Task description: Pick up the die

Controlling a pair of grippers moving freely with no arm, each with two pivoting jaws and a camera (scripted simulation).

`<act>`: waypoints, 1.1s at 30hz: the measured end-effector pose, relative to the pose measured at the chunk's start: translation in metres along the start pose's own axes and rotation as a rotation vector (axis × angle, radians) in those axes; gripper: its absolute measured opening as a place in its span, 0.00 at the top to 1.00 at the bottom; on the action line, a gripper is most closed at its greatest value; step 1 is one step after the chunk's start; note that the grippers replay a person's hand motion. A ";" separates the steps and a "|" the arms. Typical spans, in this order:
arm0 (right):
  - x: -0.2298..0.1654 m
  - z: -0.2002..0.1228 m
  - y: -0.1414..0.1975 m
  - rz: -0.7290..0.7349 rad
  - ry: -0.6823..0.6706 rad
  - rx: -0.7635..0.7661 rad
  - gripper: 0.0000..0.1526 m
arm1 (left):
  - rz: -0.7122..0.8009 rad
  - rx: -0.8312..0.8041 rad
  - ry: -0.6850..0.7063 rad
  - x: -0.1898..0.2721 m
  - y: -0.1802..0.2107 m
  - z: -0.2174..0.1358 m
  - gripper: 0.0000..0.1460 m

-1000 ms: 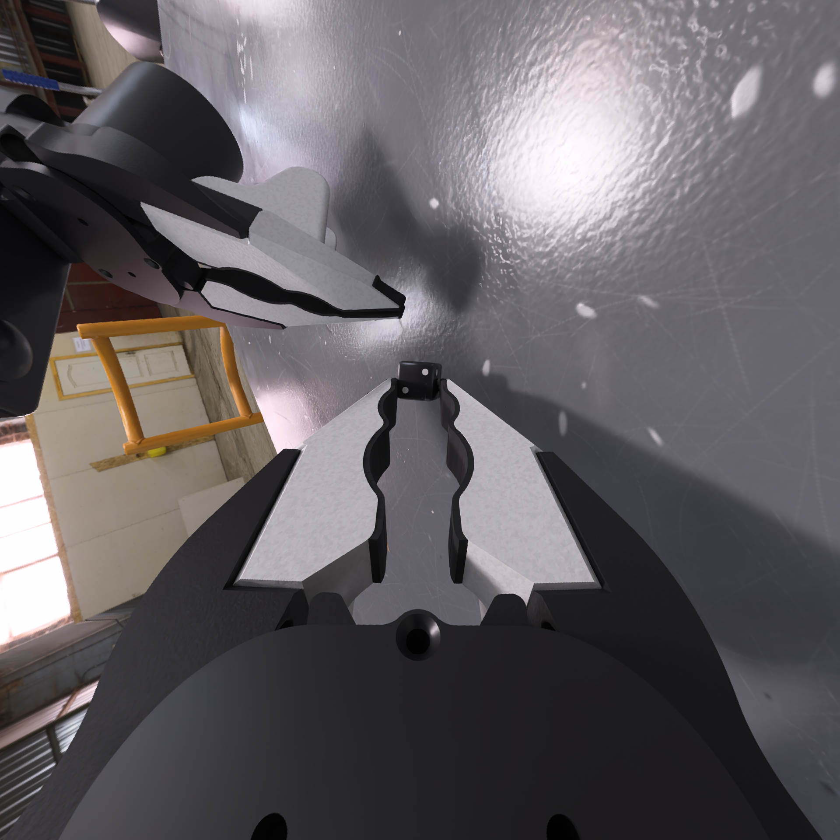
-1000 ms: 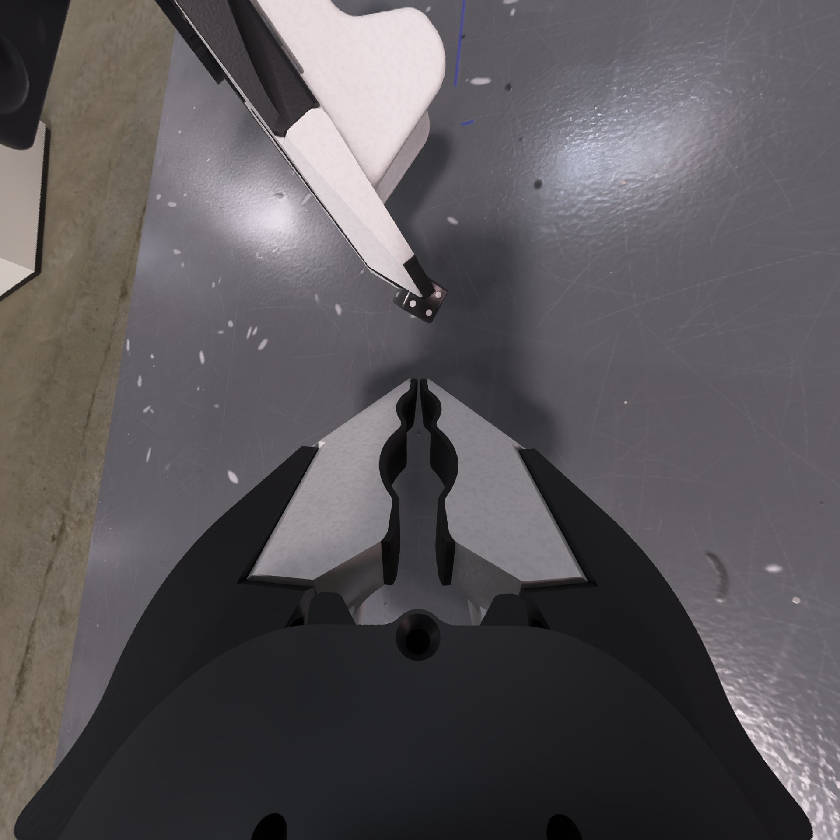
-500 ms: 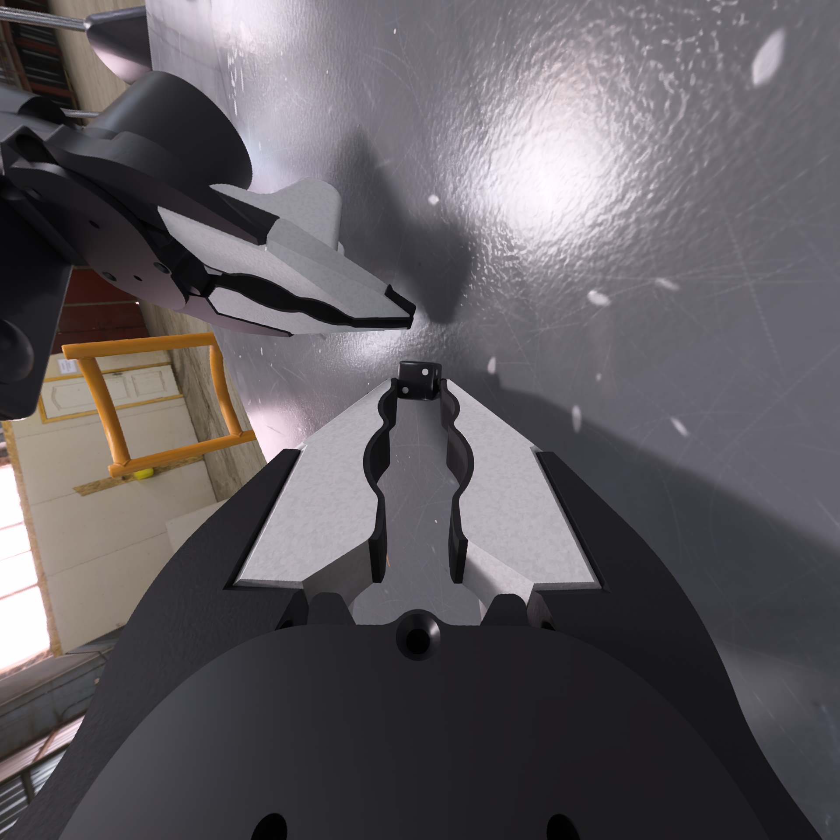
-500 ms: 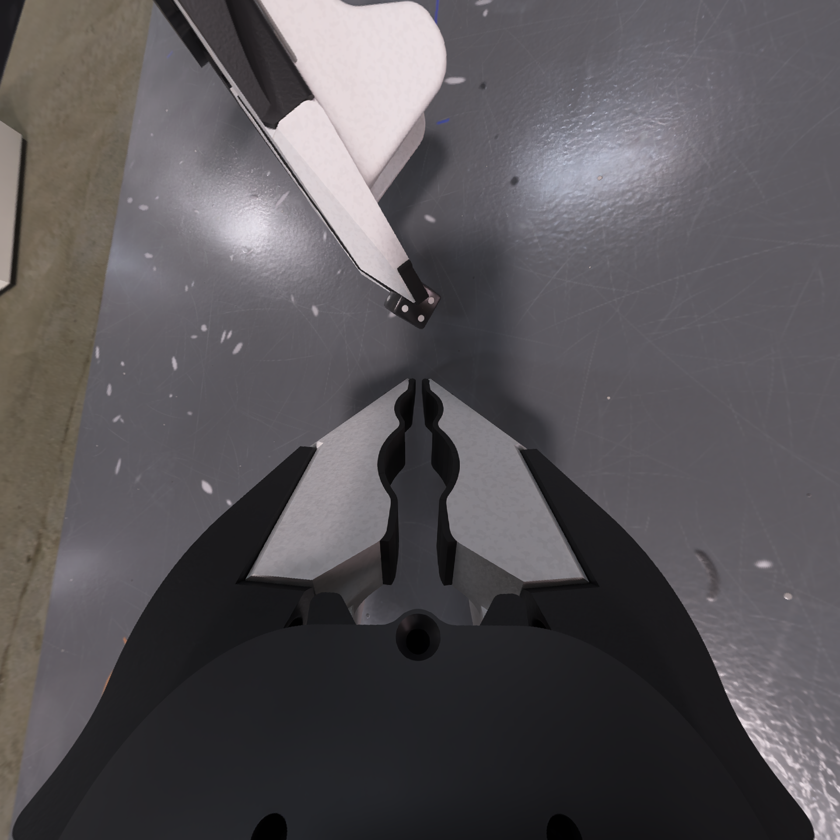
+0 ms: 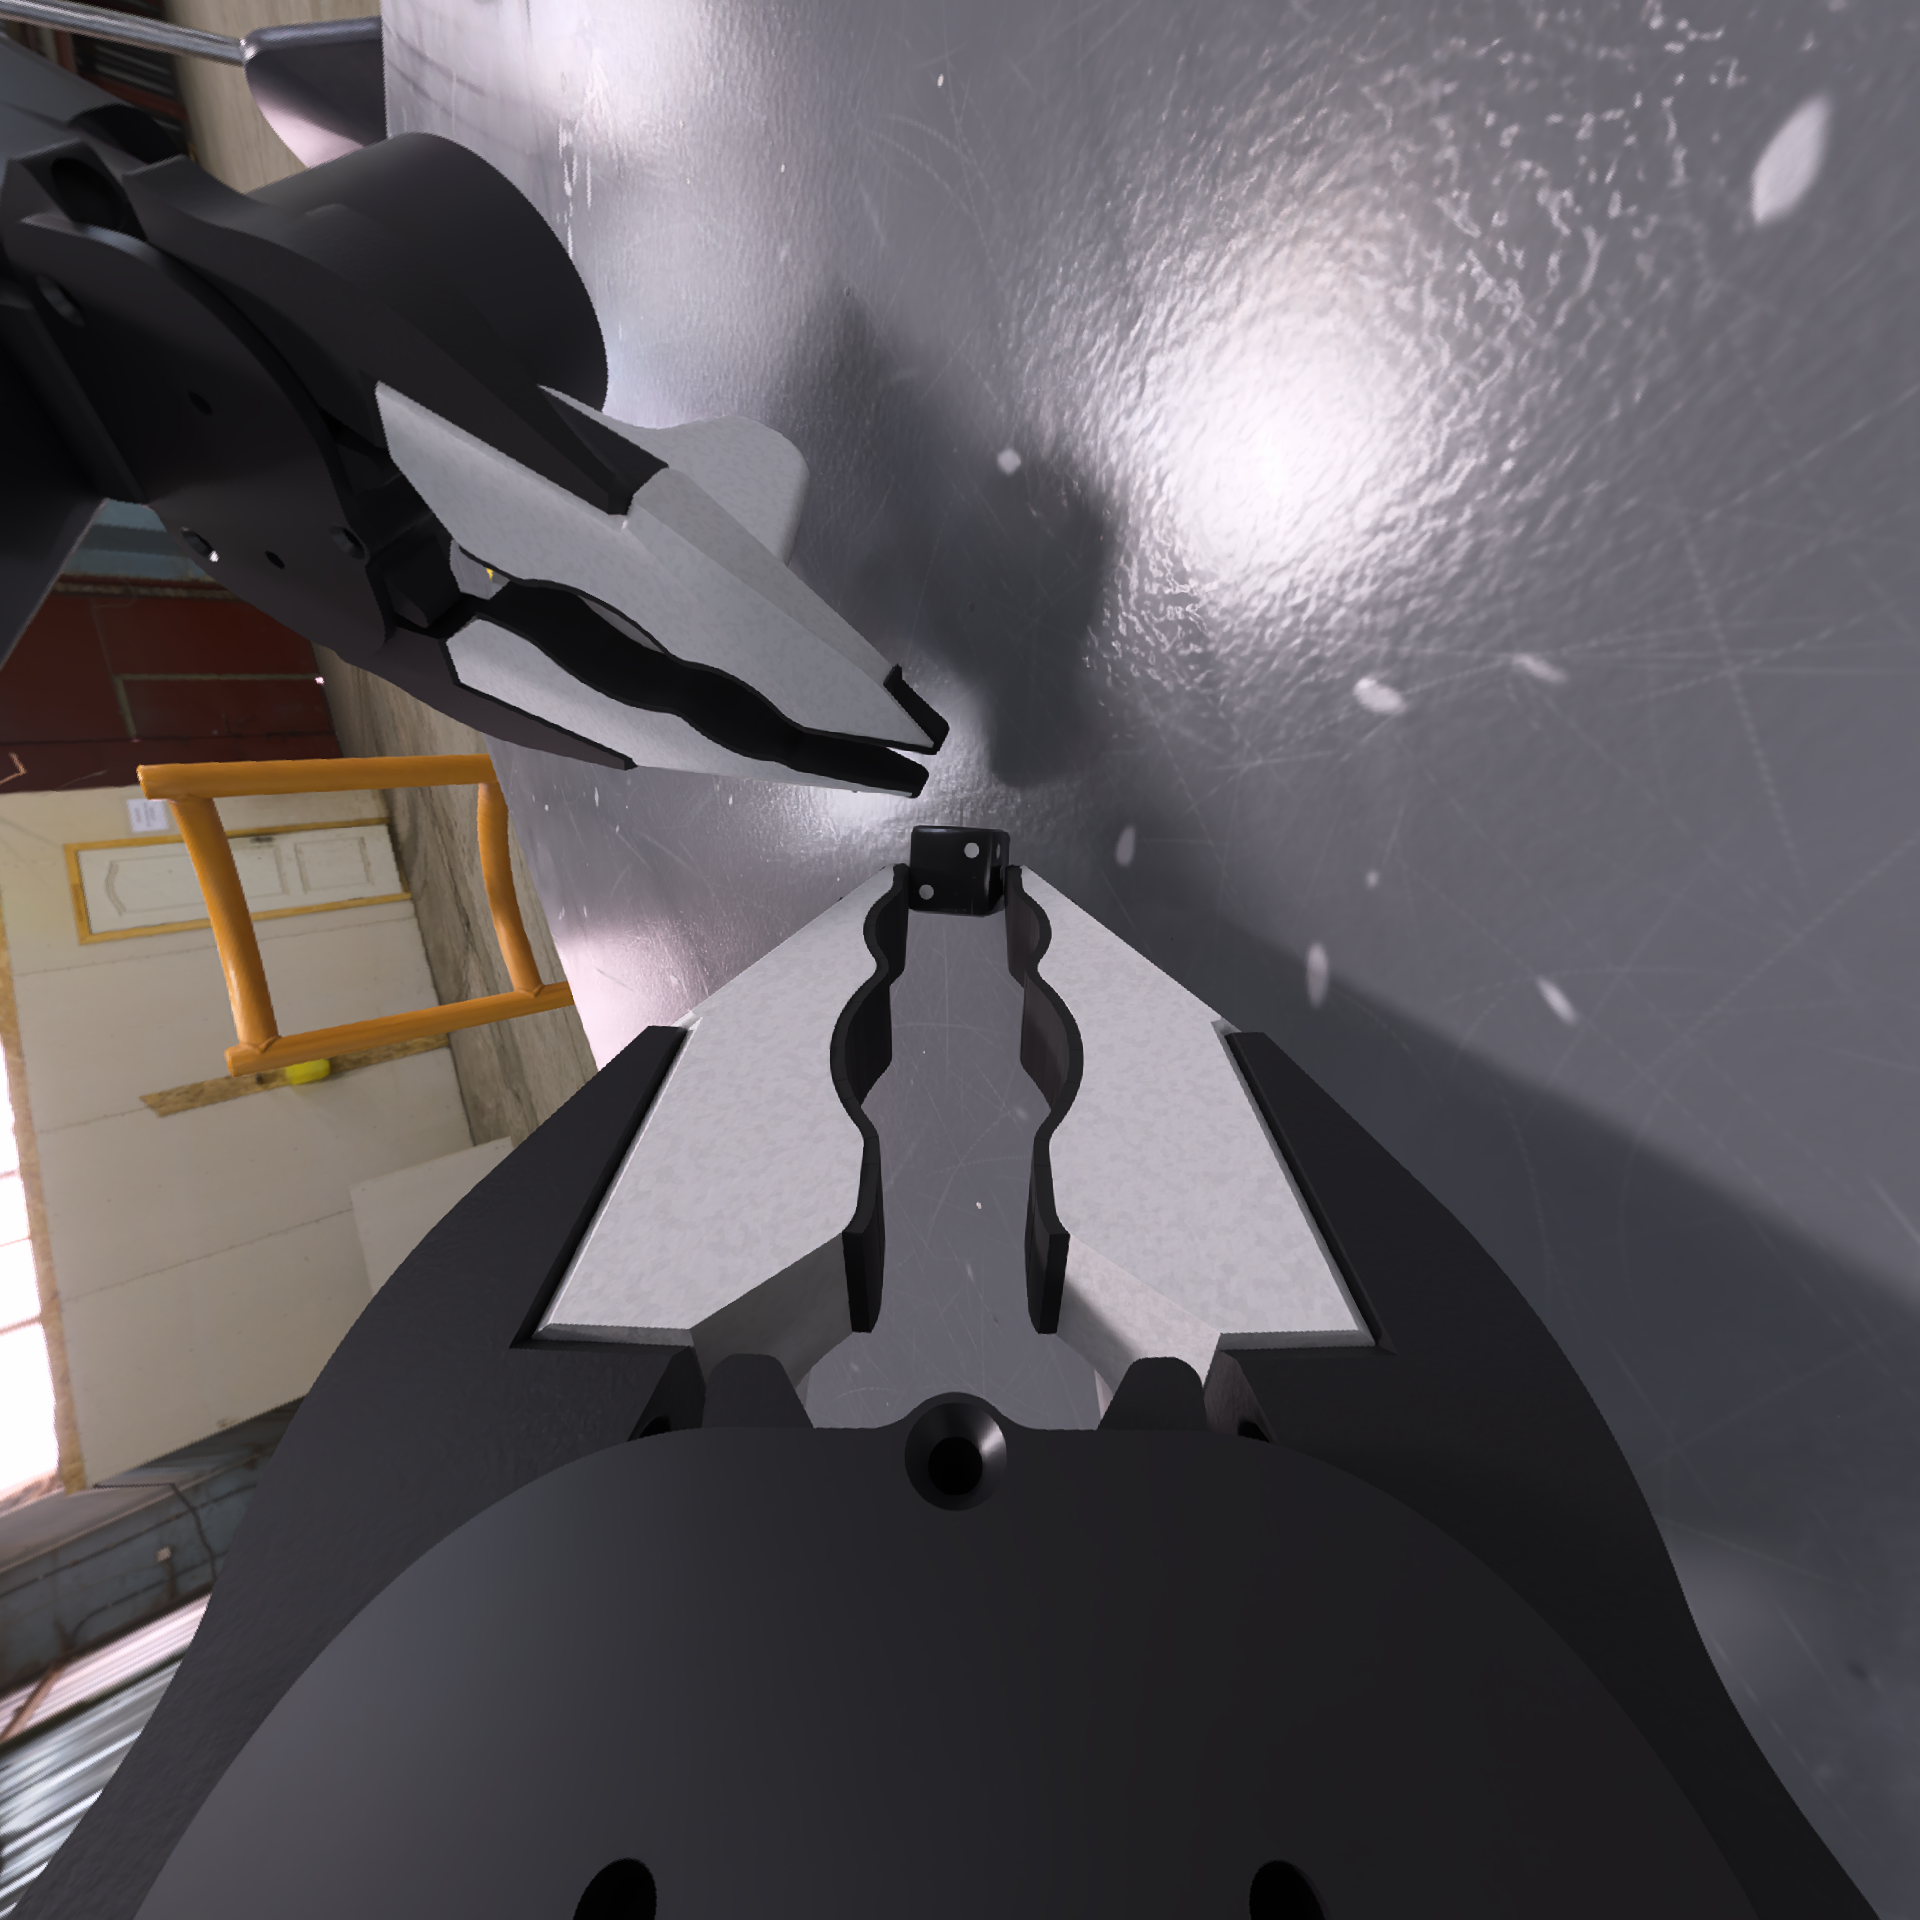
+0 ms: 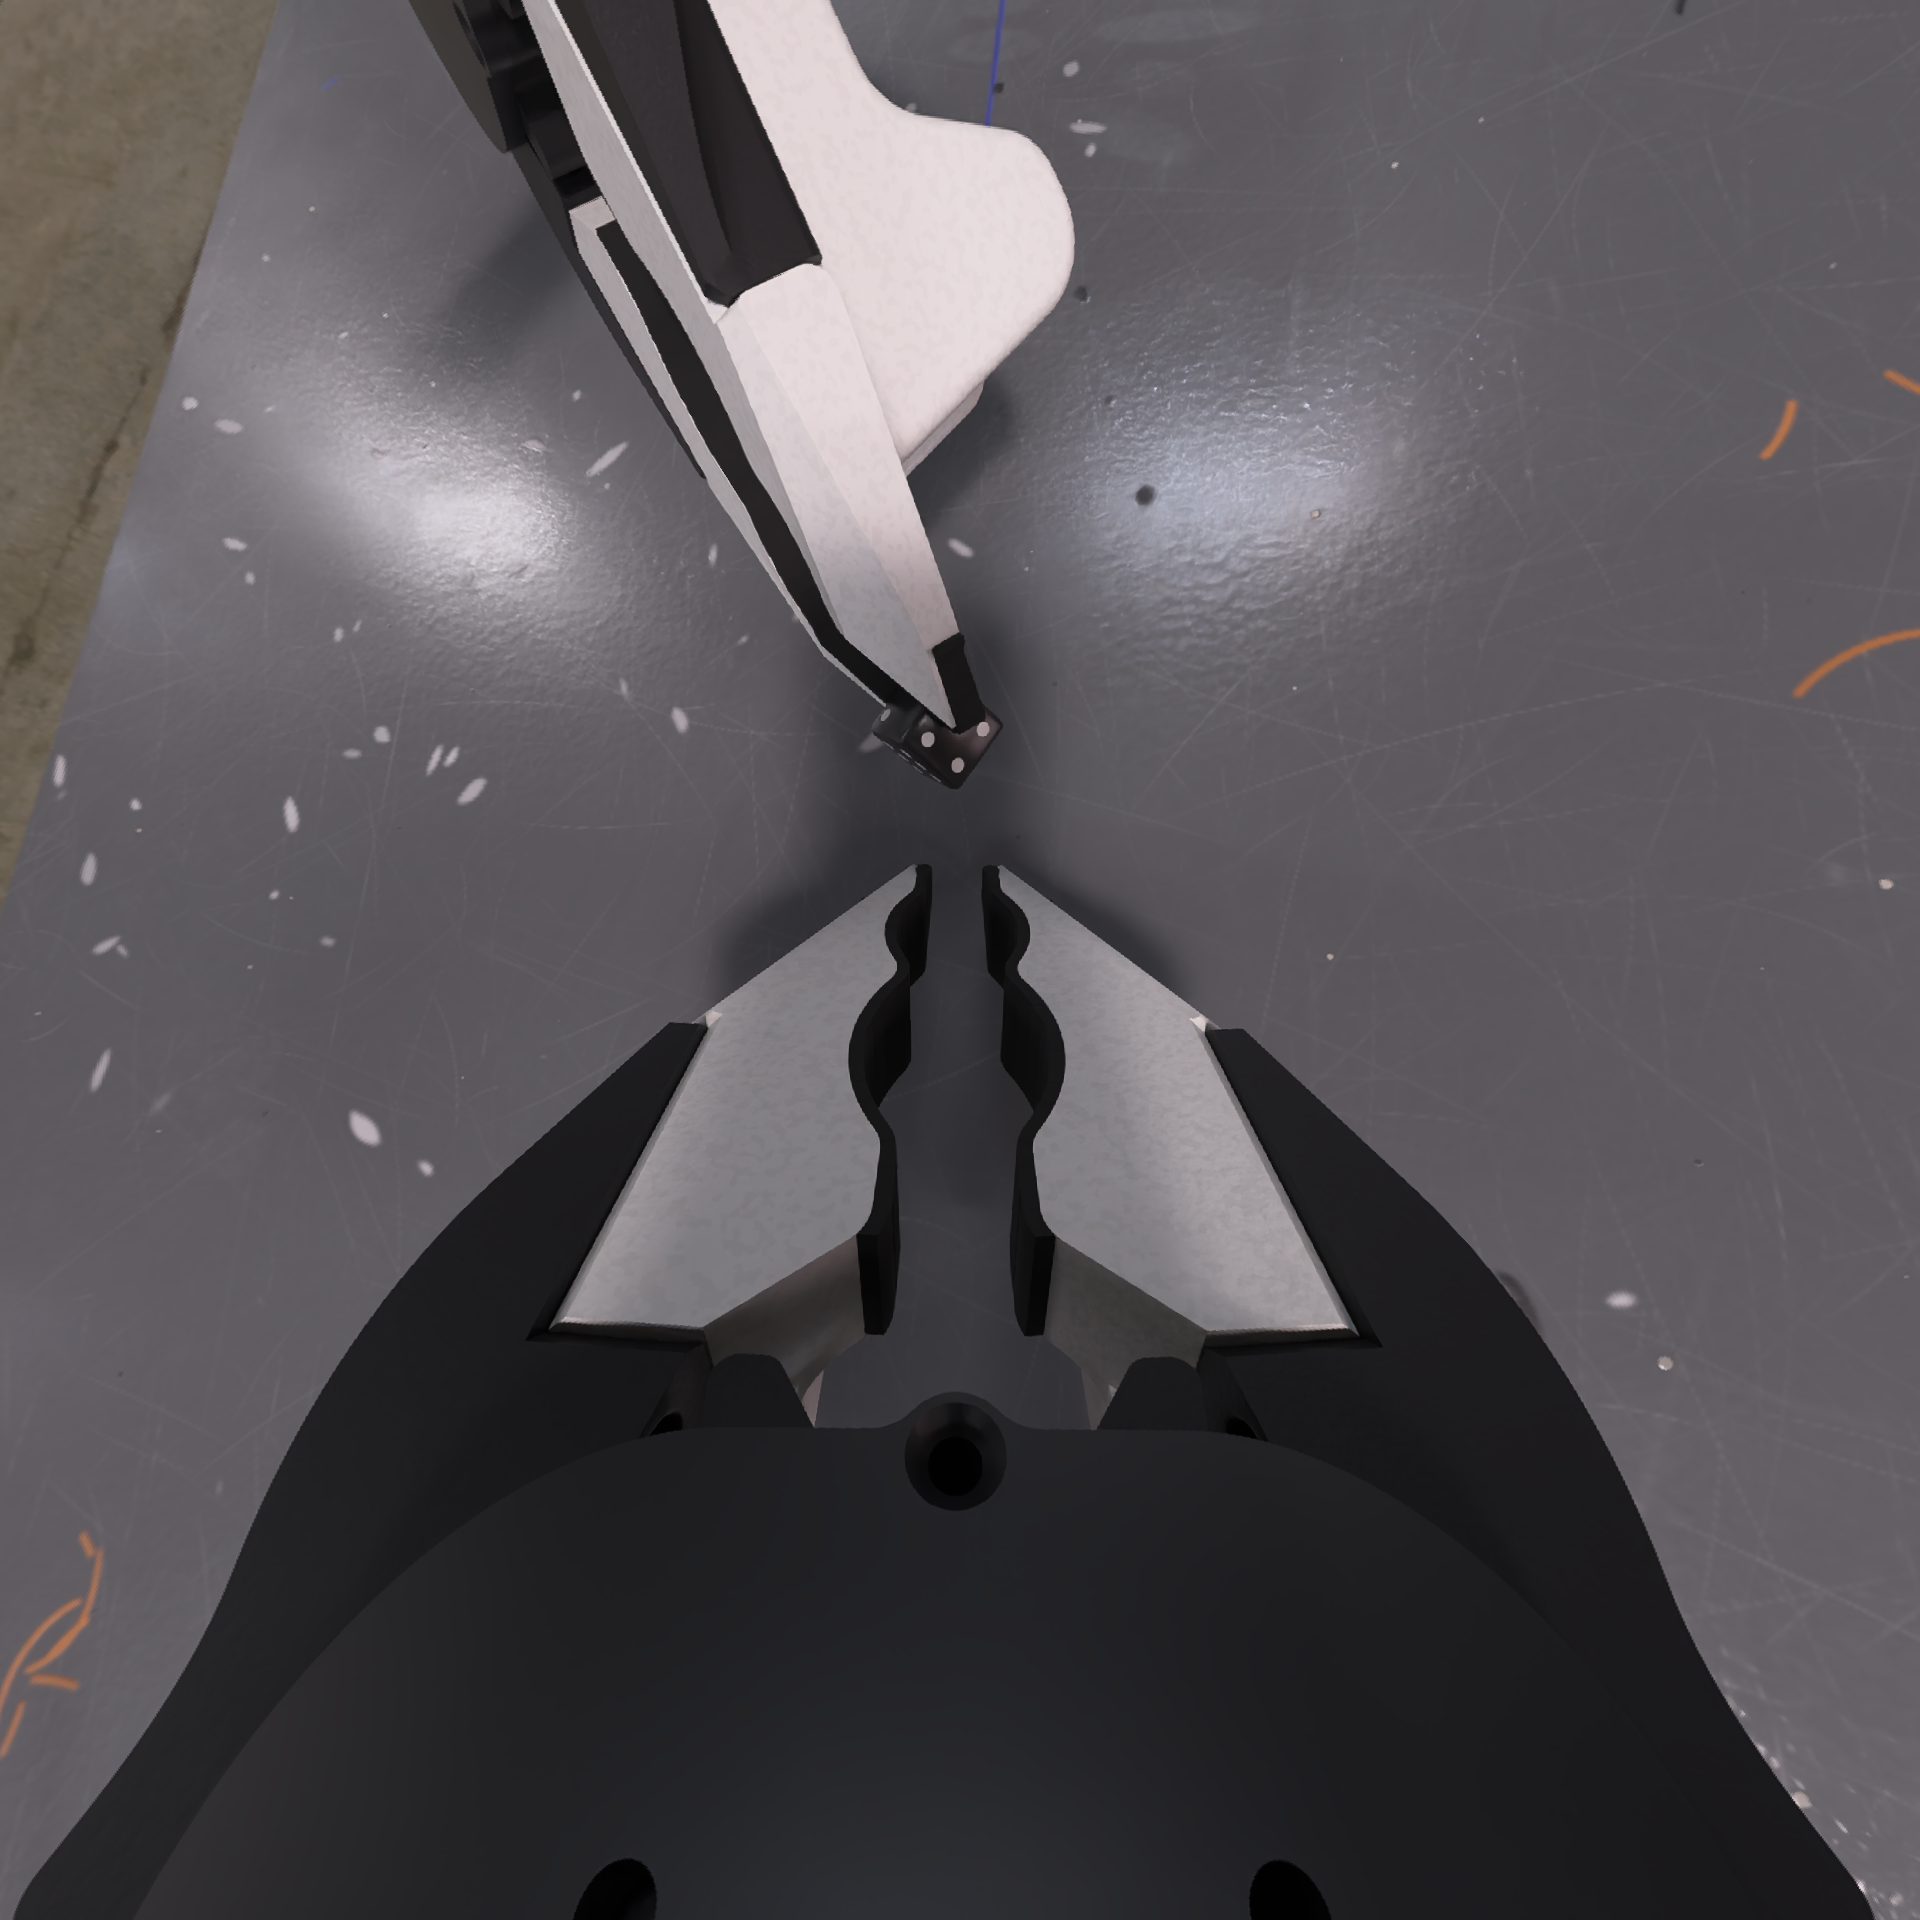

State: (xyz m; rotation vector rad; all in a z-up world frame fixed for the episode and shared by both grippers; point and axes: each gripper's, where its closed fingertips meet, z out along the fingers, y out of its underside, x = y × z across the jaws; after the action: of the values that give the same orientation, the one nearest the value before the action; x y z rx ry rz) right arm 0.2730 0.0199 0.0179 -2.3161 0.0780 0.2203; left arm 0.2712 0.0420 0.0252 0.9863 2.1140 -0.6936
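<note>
The die [image 5: 958, 871] is small and black with white pips. My left gripper [image 5: 958, 881] is shut on it, pinching it between the very tips of its fingers, close to the dark grey table [image 5: 1403, 935]. In the right wrist view the die [image 6: 940, 746] sits at the tip of the left gripper [image 6: 928, 698], which comes down from the top. My right gripper [image 6: 956, 883] points at the die from a short distance, its jaws a narrow gap apart and empty. It also shows in the left wrist view [image 5: 914, 753], just up and left of the die.
The grey table [image 6: 1455, 831] is scratched and flecked with white specks, with orange marks [image 6: 1860, 655] at the right. Its left edge borders a concrete floor [image 6: 83, 208]. An orange railing [image 5: 353, 914] stands far off beyond the table.
My right gripper's jaws have parted from nearly touching to a narrow gap, and it has shifted around the die. My left gripper still holds the die.
</note>
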 end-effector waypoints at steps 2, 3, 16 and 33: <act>0.001 0.001 0.000 -0.018 0.014 0.003 0.94 | -0.011 0.002 -0.006 0.000 0.000 0.000 0.88; 0.001 0.002 0.000 -0.029 0.020 0.000 0.94 | -0.018 0.004 -0.009 0.000 0.001 0.000 0.88; 0.013 0.001 -0.005 0.085 -0.008 -0.036 0.99 | -0.001 -0.031 -0.044 -0.006 0.018 0.003 0.88; 0.029 0.001 -0.011 0.180 0.023 -0.078 1.00 | 0.046 -0.298 -0.042 -0.010 0.040 0.011 0.88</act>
State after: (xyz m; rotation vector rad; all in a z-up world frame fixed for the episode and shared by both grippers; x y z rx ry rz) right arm 0.3028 0.0290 0.0196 -2.3910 0.2944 0.2918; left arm 0.3127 0.0525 0.0191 0.8447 2.0759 -0.3595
